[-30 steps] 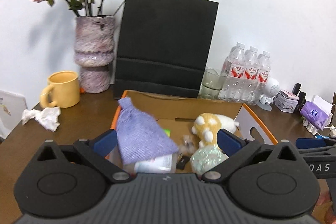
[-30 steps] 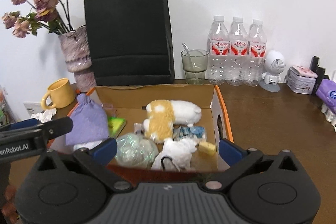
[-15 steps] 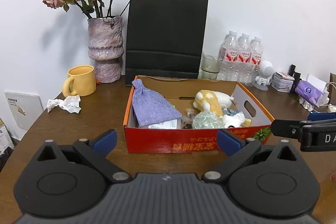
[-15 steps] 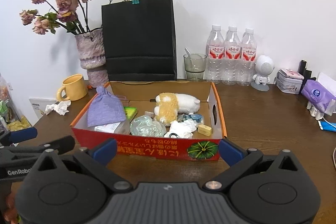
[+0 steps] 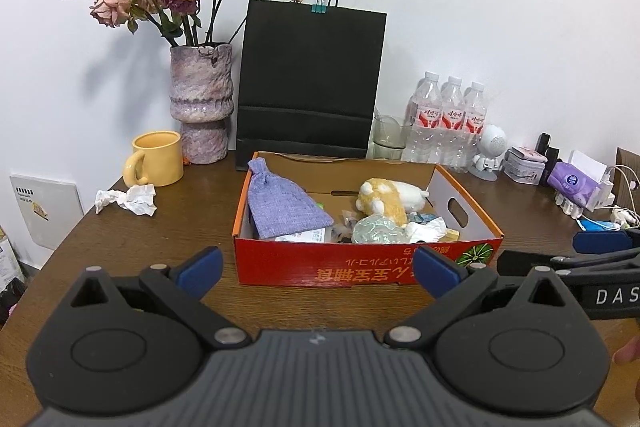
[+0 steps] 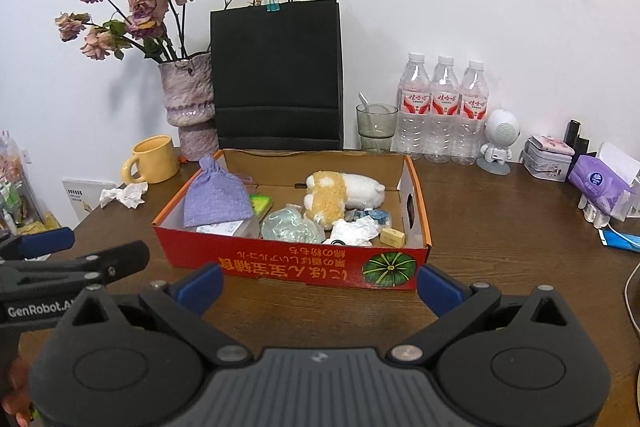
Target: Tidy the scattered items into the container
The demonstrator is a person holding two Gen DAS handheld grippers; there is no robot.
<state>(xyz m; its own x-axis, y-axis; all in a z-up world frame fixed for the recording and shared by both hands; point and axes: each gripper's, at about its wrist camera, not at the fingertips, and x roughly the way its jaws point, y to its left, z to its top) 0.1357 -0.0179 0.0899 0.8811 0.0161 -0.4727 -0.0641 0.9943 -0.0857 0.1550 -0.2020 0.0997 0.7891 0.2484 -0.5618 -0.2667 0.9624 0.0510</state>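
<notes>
left tongs (image 5: 316, 269): spread wide, empty | right tongs (image 6: 320, 281): spread wide, empty | risk: crumpled tissue (image 5: 127, 199) outside box (image 5: 360, 269), light, could slip a loose pinch

Both wrist views face the wall from near the table's front edge, sharing the cardboard box (image 5: 360, 267) centrally.

The left gripper (image 5: 316, 267) is level above the surface, its blue-padded fingers (image 5: 200, 265) spread wide apart with nothing between them. The right gripper (image 6: 320, 285) sits at about the same height, fingers (image 6: 439, 287) likewise wide apart and empty. The two are side by side, each showing at the edge of the other's view.
</notes>
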